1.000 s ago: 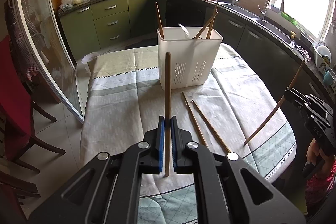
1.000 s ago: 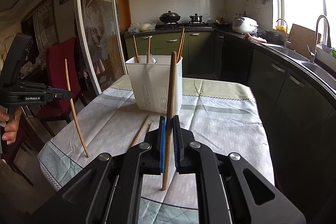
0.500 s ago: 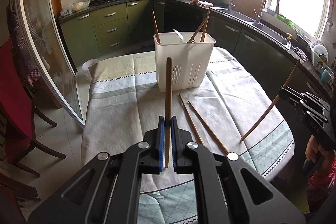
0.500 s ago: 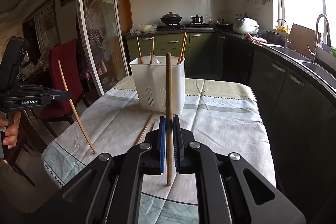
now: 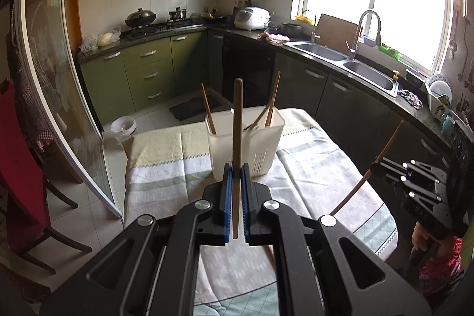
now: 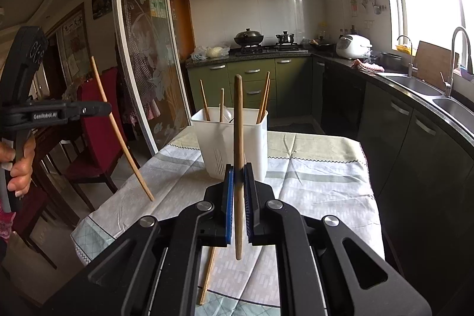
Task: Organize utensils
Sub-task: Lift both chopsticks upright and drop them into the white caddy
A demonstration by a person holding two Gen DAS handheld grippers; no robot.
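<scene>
Change: chopsticks in both tongs have come up off the worktop (image 6: pixel 320 179) since a second ago, and the white holder (image 5: pixel 246 144) sits lower in our views.
Meaning: we judge the lift done; carrying over the holder's open top comes next.
Left tongs (image 5: pixel 236 191): pinching left chopstick (image 5: pixel 237 123), held upright.
Right tongs (image 6: pixel 238 194): pinching right chopstick (image 6: pixel 238 138), nearly upright.
Look: slim brown wooden sticks with rounded tops.
Holder: on the worktop ahead, several sticks inside.
Leftover: a loose chopstick (image 6: pixel 207 274) lies on the cloth.
</scene>
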